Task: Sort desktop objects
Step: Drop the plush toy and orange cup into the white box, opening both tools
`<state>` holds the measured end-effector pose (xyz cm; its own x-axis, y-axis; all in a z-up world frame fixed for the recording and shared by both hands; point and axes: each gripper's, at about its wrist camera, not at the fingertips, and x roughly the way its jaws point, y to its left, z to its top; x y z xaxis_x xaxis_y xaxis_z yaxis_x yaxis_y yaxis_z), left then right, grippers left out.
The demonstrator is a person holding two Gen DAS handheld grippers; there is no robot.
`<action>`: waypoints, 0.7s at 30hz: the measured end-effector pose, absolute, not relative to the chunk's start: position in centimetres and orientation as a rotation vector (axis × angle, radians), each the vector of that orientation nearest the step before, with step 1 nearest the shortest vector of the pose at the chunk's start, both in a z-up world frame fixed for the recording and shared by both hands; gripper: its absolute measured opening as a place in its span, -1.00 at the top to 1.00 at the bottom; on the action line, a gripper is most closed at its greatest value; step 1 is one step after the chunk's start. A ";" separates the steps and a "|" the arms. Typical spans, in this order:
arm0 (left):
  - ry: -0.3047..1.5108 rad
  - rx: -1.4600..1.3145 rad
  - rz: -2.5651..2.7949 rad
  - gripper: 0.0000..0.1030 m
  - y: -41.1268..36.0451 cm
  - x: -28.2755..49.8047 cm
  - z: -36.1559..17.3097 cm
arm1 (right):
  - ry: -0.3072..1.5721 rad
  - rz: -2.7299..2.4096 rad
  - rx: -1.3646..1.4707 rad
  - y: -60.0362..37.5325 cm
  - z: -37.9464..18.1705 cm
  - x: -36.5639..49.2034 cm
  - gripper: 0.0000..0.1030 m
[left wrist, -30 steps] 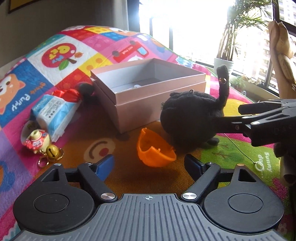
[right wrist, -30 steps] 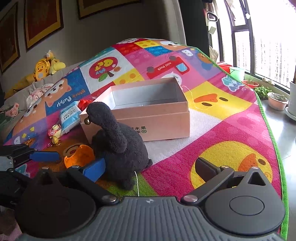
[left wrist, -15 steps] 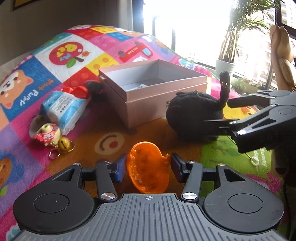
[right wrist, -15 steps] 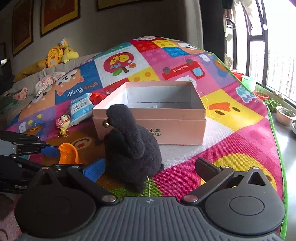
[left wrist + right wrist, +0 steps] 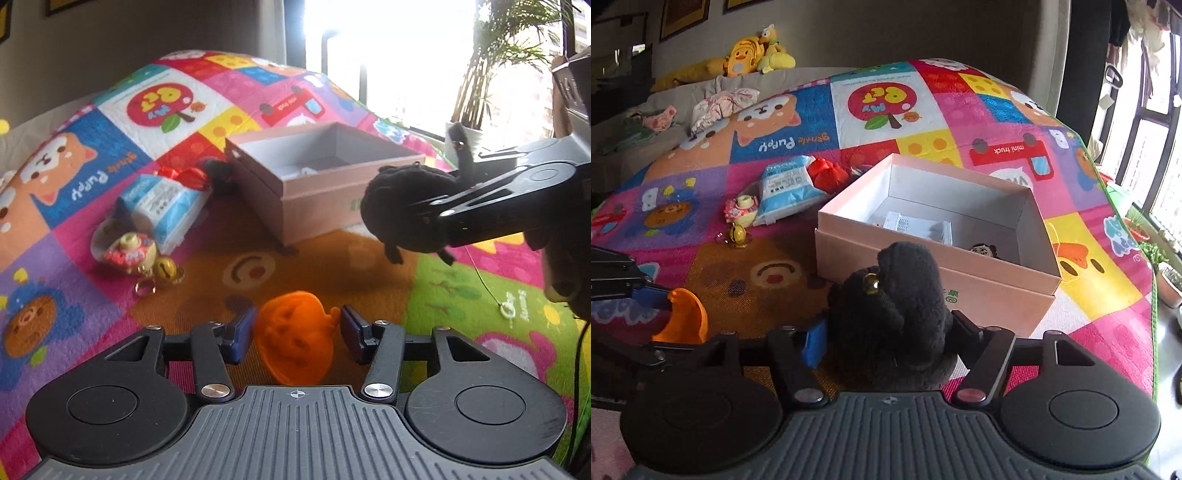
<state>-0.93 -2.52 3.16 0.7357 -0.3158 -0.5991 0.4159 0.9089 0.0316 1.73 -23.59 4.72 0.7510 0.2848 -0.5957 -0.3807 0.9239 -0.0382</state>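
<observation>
**Orange shell and black plush held above the play mat**

Orange plastic, a pumpkin-shaped shell [image 5: 295, 339], is clamped between the blue pads of the left claw [image 5: 297, 334] and is held clear of the colourful play mat [image 5: 74, 258]. A black plush toy [image 5: 897, 317] is gripped by the right claw [image 5: 886, 343], whose fingers are closed on its body; in the left wrist view the toy is seen lifted off the mat, just beside the near corner of the pink box [image 5: 934, 273]. The box is open at the top, and a white item and a small dark-haired figure are seen inside it. A blue-and-white tissue pack [image 5: 166, 206], a red bundle [image 5: 827, 175] and a keychain charm with a gold bell [image 5: 133, 254] are left lying on the mat, to the left of the box.
</observation>
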 end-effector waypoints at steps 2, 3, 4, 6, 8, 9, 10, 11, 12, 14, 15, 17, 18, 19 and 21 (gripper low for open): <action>0.567 0.175 -0.409 -0.06 -3.0 0.0 5.2 | 0.586 0.369 -0.085 -25.6 7.6 0.9 -0.31; 0.522 0.181 -0.414 -0.06 -3.5 0.7 6.6 | 0.557 0.364 -0.049 -26.8 9.2 0.6 -0.31; 0.480 0.187 -0.422 -0.06 -4.1 1.4 7.8 | 0.522 0.354 -0.018 -27.8 10.7 0.2 -0.31; 0.408 0.185 -0.430 -0.07 -5.5 3.3 10.0 | 0.444 0.316 0.001 -29.4 13.4 -0.2 -0.31; 0.359 0.146 -0.425 -0.10 -6.9 5.7 11.7 | 0.368 0.255 -0.027 -30.2 15.2 -0.3 -0.31; 0.341 0.123 -0.417 -0.33 -7.3 7.0 12.3 | 0.347 0.231 -0.031 -30.5 15.9 -0.2 -0.32; 0.337 0.102 -0.404 -0.61 -7.6 8.3 12.7 | 0.340 0.221 -0.028 -30.9 16.4 0.1 -0.32; 0.342 0.073 -0.387 -0.67 -7.4 9.3 13.0 | 0.333 0.213 -0.024 -31.1 16.8 0.4 -0.32; 0.355 0.038 -0.369 -0.68 -6.9 10.0 13.0 | 0.326 0.202 -0.024 -31.2 17.1 0.7 -0.32; 0.390 -0.024 -0.354 -0.76 -5.2 10.2 12.4 | 0.320 0.183 -0.035 -31.3 17.3 1.4 -0.32; 0.405 -0.039 -0.344 -0.85 -4.3 9.8 11.7 | 0.323 0.179 -0.038 -31.2 17.2 2.0 -0.32; 0.434 -0.020 -0.309 -0.85 -3.0 8.6 10.0 | 0.344 0.185 -0.034 -30.8 16.9 3.4 -0.32; 0.457 0.004 -0.289 -0.86 -2.1 7.7 8.8 | 0.357 0.194 -0.028 -30.5 16.6 4.4 -0.32; 0.478 0.023 -0.272 -0.86 -1.7 7.1 7.8 | 0.372 0.203 -0.019 -30.1 16.4 5.4 -0.32; 0.524 0.050 -0.240 -0.86 -0.7 6.0 5.9 | 0.409 0.219 0.006 -29.0 15.8 7.9 -0.32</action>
